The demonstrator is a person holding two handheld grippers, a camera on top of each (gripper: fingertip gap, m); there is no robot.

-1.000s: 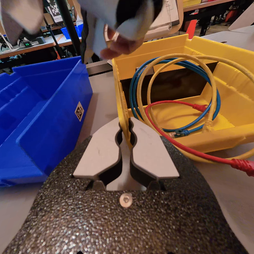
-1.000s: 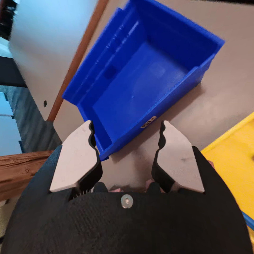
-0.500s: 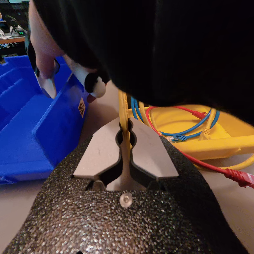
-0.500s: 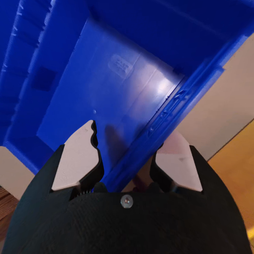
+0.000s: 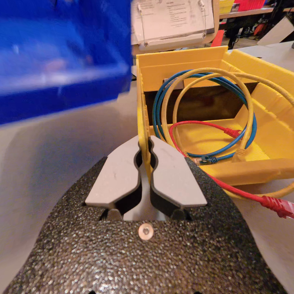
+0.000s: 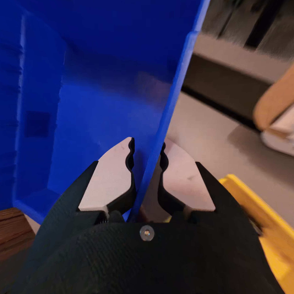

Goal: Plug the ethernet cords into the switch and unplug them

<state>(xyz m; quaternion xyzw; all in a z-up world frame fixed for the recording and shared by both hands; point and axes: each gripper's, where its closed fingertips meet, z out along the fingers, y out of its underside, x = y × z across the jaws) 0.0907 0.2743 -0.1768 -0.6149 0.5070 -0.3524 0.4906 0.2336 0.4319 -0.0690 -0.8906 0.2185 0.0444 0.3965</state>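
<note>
- Fingers of the left gripper (image 5: 145,148) pinched tight on the near-left wall of the yellow bin (image 5: 179,60), one finger outside, one inside; the bin sits on the grey table (image 5: 66,143).
- Right gripper (image 6: 147,143) straddles the side wall of the blue bin (image 6: 89,98): right finger against the wall's outer face, left finger inside with a sliver of gap. Reads as a partial clamp; full closure cannot be told.
- Blue bin (image 5: 60,52) shows blurred and high in the left wrist view, apparently off the table; nothing seen inside it.
- Cords all with the yellow bin: blue cord (image 5: 159,103) and yellow cord (image 5: 248,101) coiled inside, plugs near the front lip. Red cord (image 5: 195,123) has one plug in the bin, and its other plug (image 5: 277,206) trails over the front lip onto the table.
- Switch: a dark block at the back of the yellow bin may be it; cannot confirm. No cord looks plugged in.
- Risk: a one-wall hold on the blue bin is loose. It could pivot or slip free and drop onto the table or the coils.
- Risk: swinging the blue bin near the yellow one could knock it or snag the raised loops.
- Risk: dragging the yellow bin could catch the trailing red cord beneath the front edge and strain its plug.
- Risk: the coils overlap, so lifting one cord may pull the others out.
</note>
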